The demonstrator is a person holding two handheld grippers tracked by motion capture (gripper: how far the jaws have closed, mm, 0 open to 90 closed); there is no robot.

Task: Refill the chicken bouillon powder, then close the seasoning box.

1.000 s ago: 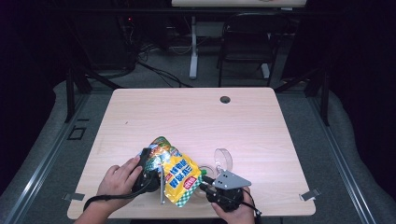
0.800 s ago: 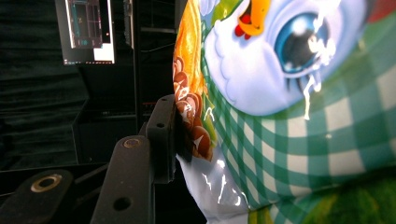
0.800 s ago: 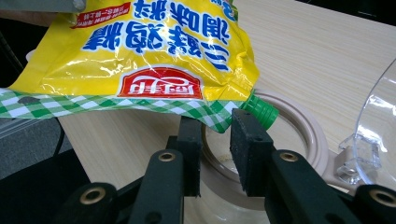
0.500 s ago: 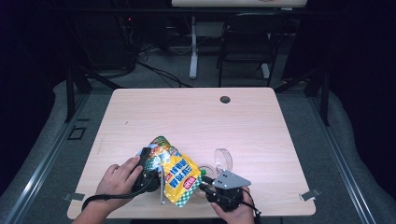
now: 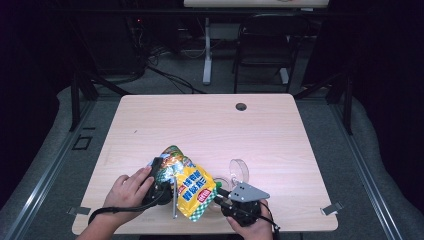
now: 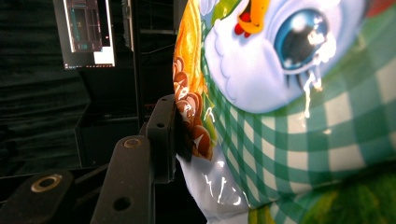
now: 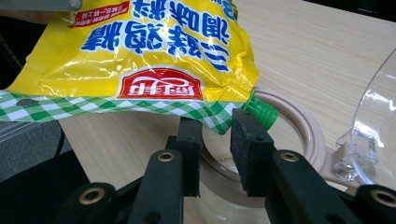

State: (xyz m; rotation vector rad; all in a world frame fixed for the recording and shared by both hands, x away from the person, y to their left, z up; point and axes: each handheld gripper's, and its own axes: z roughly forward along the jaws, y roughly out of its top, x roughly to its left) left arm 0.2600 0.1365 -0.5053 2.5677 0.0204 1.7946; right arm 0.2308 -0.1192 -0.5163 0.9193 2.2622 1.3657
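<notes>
A yellow snack-style pouch (image 5: 192, 192) with a green-check bottom edge and a green screw cap (image 5: 218, 185) hangs over the table's front edge. My left gripper (image 5: 166, 175) is shut on the pouch's printed upper part. In the left gripper view one finger (image 6: 161, 135) presses the pouch (image 6: 289, 116), and the other finger is hidden behind it. My right gripper (image 7: 217, 135) stands open just under the pouch's (image 7: 154, 51) checked corner, beside the cap (image 7: 260, 112). Below lies a beige round container (image 7: 299, 116) with a clear flip lid (image 7: 373, 121) standing up.
The light wooden table (image 5: 200, 125) has a dark cable hole (image 5: 241, 106) near its far edge. The container's clear lid (image 5: 239, 169) stands right of the pouch. A black chair (image 5: 262, 45) and desk legs stand on the dark floor beyond.
</notes>
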